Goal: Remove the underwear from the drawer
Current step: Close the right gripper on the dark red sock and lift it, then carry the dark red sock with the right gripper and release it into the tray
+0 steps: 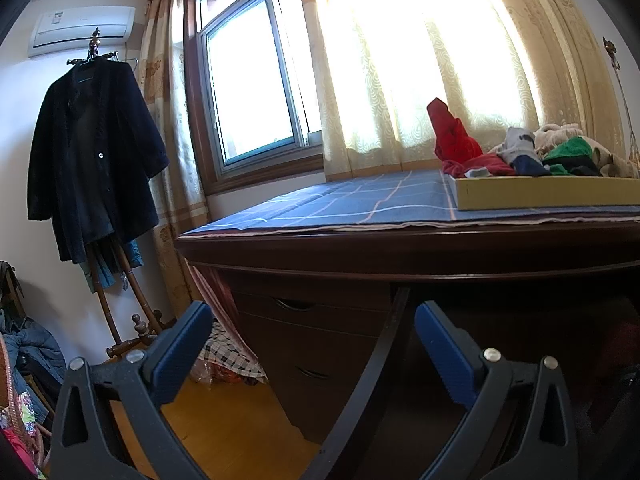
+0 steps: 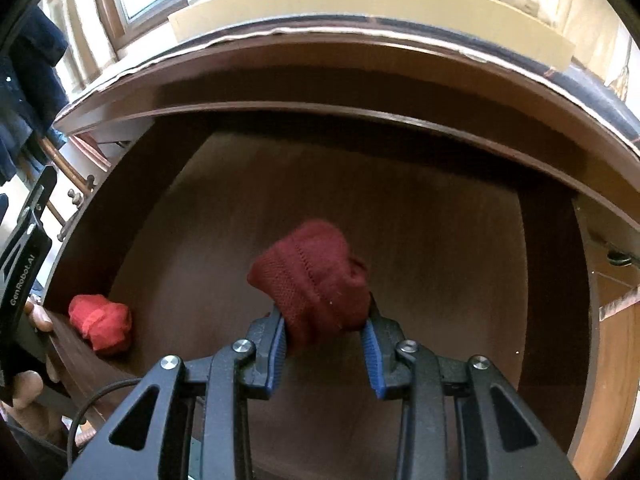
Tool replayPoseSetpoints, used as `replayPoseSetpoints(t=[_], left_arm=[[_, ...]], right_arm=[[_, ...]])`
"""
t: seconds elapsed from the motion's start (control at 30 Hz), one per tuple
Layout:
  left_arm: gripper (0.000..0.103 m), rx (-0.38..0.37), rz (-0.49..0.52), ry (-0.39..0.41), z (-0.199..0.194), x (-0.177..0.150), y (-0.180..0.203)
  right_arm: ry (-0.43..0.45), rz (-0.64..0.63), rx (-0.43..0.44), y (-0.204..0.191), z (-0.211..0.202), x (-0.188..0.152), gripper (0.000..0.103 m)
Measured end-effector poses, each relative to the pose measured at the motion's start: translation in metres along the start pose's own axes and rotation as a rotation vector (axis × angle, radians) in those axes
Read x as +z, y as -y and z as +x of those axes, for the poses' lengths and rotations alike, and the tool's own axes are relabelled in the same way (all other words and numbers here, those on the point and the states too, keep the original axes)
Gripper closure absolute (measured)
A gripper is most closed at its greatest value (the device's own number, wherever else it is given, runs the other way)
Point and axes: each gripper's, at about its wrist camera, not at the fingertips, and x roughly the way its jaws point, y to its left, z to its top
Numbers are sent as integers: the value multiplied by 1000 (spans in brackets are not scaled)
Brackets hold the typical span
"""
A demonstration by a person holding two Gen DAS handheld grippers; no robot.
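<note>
We see a dark wooden bench (image 1: 360,248) under a window (image 1: 256,80), covered by a blue checked cloth (image 1: 360,200). On the cloth stands a shallow yellow tray (image 1: 540,194) heaped with crumpled clothes (image 1: 520,152) in red, green and grey. A dark coat (image 1: 92,152) hangs on a stand at the left, well apart from the bench.

Below the benchtop, the drawer (image 2: 552,280) stands pulled out; its smooth brown floor is bare except for a bright red bundle (image 2: 100,326) in the near left corner.

The left gripper (image 1: 312,340) has its jaws wide, with nothing between them. The right gripper (image 2: 325,334) has its jaws narrow, its blue ribbed pads (image 2: 280,344) pinching a dark red knit underwear (image 2: 312,280), bunched and rounded, above the drawer floor.
</note>
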Motion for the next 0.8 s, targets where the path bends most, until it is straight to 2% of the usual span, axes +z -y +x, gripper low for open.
replayPoseSetpoints(t=[0.17,0.43,0.8], left_arm=[[0,0,0,0,0,0,0],[0,3,1,1,0,0,0],[0,6,4,0,0,2,0]], right_arm=[[33,3,-2,6,-13,-5,67],[64,91,67,29,-21,-10,67],[260,88,21,48,-89,0,67]])
